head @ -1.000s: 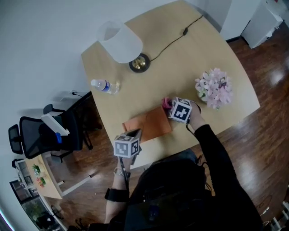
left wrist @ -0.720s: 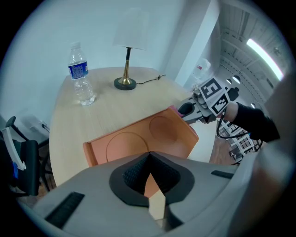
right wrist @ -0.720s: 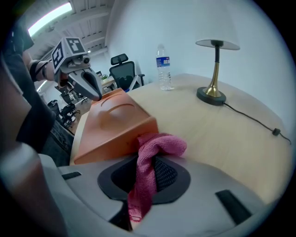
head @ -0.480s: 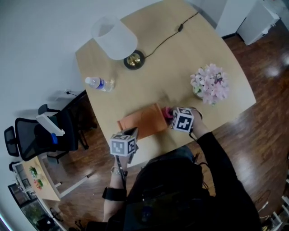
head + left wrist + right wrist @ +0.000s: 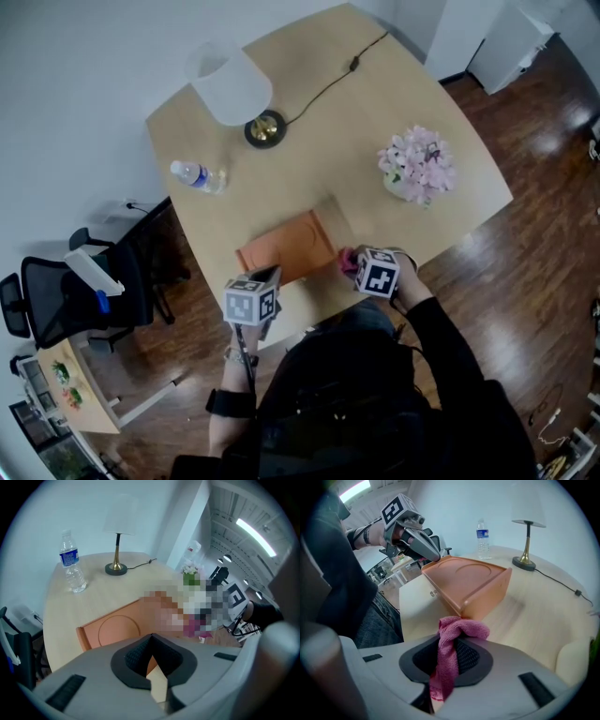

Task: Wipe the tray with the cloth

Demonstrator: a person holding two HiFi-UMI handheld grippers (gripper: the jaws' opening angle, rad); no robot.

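Right gripper view: cloth [image 5: 457, 634] pinched between fingers [image 5: 467, 656], beside tray [image 5: 473, 583].

A pale wooden table [image 5: 412, 103] stands on dark wood floor [image 5: 534, 272] (black office chair [image 5: 56, 300] beside it).

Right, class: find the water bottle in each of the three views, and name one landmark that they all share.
Head view: water bottle, upper left, left of the lamp.
Left gripper view: upper left, upright, left of the lamp.
Right gripper view: top centre, left of the lamp.
Shared landmark: the lamp.
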